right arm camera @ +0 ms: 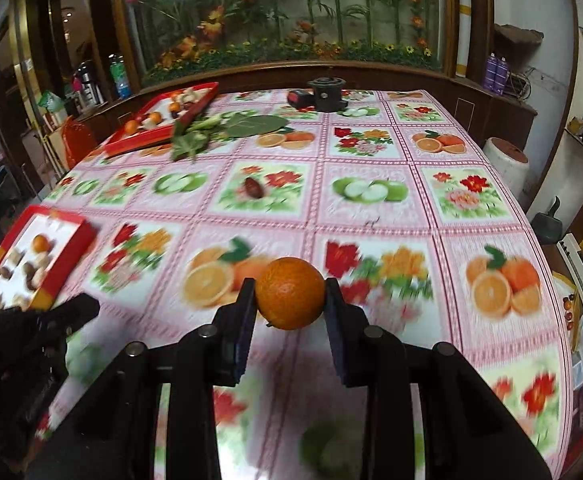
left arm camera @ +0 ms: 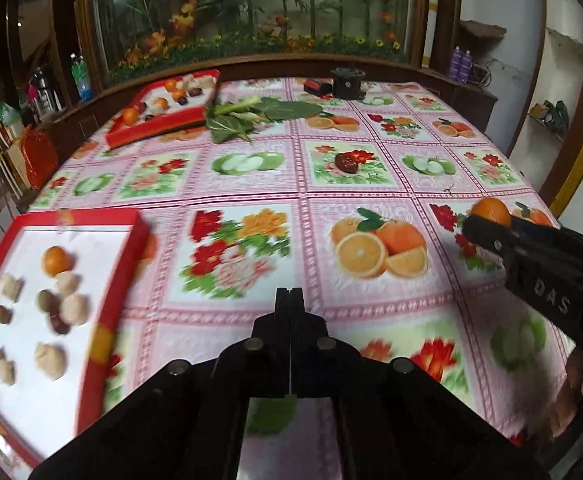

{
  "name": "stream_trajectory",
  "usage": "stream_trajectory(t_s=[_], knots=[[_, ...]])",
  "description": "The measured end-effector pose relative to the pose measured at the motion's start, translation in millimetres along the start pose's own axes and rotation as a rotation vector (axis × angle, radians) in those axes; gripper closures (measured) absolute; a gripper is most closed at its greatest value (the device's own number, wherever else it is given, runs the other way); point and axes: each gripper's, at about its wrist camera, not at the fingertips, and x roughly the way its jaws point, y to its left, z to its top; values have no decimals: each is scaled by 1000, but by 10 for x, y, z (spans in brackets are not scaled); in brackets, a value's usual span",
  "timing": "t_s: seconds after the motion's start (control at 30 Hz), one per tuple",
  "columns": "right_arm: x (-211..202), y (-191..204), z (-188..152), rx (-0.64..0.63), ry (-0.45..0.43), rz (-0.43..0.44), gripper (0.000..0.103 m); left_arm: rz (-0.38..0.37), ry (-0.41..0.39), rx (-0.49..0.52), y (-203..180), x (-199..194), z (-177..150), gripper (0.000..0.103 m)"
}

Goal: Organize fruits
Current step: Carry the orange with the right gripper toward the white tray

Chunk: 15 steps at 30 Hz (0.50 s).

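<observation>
Right gripper (right arm camera: 290, 300) clamps round orange fruit (right arm camera: 290, 293) between both black fingers, held above fruit-print pink plastic tablecloth (right arm camera: 371, 208), centre of right wrist frame. Left gripper (left arm camera: 289, 300) jaws pressed together, nothing between them. Near red-rimmed white tray (left arm camera: 31, 304), lower left of left wrist frame, holds small orange plus pale and brown pieces. Second red tray (left arm camera: 163, 108) upper left, green leafy stalks (left arm camera: 247, 116) just beside it.
</observation>
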Motion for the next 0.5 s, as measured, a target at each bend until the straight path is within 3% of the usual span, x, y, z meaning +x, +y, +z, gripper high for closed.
stream_trajectory(t_s=[0.23,0.5], knots=[[-287,253,-273,-3,-5,11,68,10,-9,-29,258,-147,-140,103],[-344,380,-323,-11,-8,20,68,24,-5,-58,417,-198,-214,103]])
